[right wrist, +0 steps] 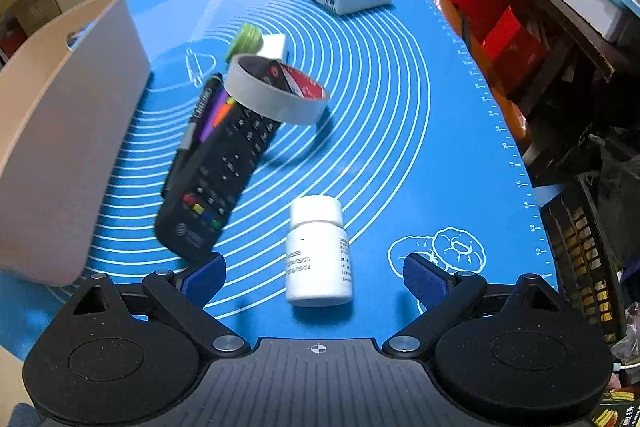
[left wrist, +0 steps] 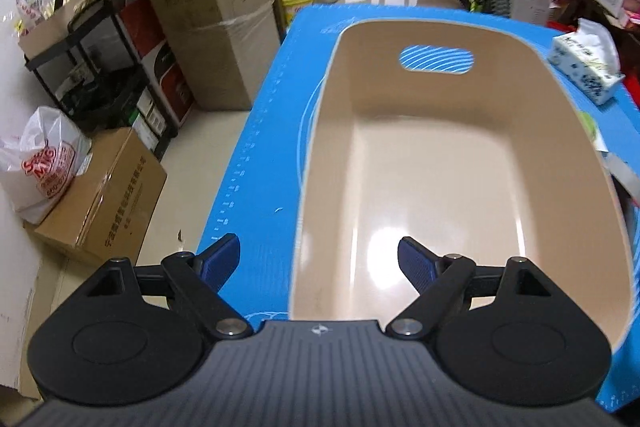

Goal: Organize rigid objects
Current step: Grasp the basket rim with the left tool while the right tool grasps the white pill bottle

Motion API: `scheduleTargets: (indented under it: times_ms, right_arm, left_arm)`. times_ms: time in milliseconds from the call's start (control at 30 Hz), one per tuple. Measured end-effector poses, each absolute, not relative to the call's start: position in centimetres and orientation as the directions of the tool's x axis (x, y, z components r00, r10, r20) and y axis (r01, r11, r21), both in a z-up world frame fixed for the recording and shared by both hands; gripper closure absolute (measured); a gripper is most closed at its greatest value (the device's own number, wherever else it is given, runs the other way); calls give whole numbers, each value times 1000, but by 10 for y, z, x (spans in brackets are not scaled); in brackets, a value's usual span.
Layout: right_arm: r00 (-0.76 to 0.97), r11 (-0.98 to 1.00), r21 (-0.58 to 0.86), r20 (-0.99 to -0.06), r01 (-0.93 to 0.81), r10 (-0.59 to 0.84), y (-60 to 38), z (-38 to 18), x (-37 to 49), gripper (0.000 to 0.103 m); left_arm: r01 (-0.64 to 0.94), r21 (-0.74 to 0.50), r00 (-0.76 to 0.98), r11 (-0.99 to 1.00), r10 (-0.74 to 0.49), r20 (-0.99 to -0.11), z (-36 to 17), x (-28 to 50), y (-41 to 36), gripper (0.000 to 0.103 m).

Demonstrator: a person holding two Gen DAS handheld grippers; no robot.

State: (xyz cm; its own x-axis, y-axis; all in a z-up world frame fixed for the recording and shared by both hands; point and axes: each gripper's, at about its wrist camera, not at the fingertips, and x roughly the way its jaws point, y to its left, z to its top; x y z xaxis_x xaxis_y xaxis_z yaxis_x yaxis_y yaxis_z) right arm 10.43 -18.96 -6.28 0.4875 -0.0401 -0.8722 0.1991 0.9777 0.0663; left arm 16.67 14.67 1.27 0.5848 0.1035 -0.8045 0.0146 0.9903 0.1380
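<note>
Blue mat [right wrist: 400,115] covers table. Left gripper [left wrist: 319,259] held wide, empty, over beige bin [left wrist: 460,163]. Right gripper [right wrist: 315,277] spread wide around white bottle [right wrist: 318,255]; remote [right wrist: 218,175] and tape roll [right wrist: 276,93] lie farther left.

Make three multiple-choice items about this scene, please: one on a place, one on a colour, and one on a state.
1. Where does the white pill bottle lie?
A. inside the beige bin
B. on the blue mat, before the right gripper
C. on top of the tissue box

2. What colour is the inside of the bin?
A. beige
B. green
C. black

3. In what state is the left gripper?
A. shut on the remote control
B. shut on nothing
C. open, holding nothing

Answers:
1 B: the right wrist view shows the bottle on the blue mat, just ahead of the open jaws of the right gripper.
2 A: the left wrist view looks into a beige interior.
3 C: its jaws stand wide apart above the near rim of the bin, with nothing between them.
</note>
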Motion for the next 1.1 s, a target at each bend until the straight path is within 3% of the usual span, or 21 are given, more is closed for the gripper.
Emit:
scheduleTargets:
  times_ms: [100,300,400,467,533,633,733,933,1000,1100]
  right_arm:
    - [475,977,61,-879,204,-45,-192,-70,109,9]
    - [449,975,58,-892,212,-45,-194,-81,113,14]
    - [442,976,56,-896,210,-44,-194,-85,113,16]
    - [444,978,46,-895,202,-50,-192,-85,113,17]
    - [445,979,38,-894,201,-57,-192,-85,113,19]
    - [446,979,30,-893,200,-63,-192,-84,112,28]
    - [447,978,23,-891,206,-73,-193,-83,111,33]
    - [458,981,13,-886,196,-80,-192,-82,110,45]
    - [465,982,11,-882,187,-79,-191,-80,109,57]
    - [472,983,7,-878,182,-81,-189,-80,108,58]
  left_arm:
    - [-1,118,554,993,99,-826,6,175,156,21]
    - [-16,68,498,998,67,-865,-1,183,165,40]
    - [-9,56,467,998,54,-883,-4,185,167,55]
    - [-5,51,442,999,48,-896,-7,187,168,74]
    - [12,41,427,999,32,-904,-9,188,169,83]
    - [30,49,430,998,32,-902,-10,188,168,85]
    - [37,18,418,999,1,-908,-11,187,168,96]
    - [22,8,414,1000,-2,-910,-10,189,169,97]
    - [17,3,412,1000,-4,-911,-11,189,170,97]
    - [19,5,412,1000,-3,-911,-11,189,170,97]
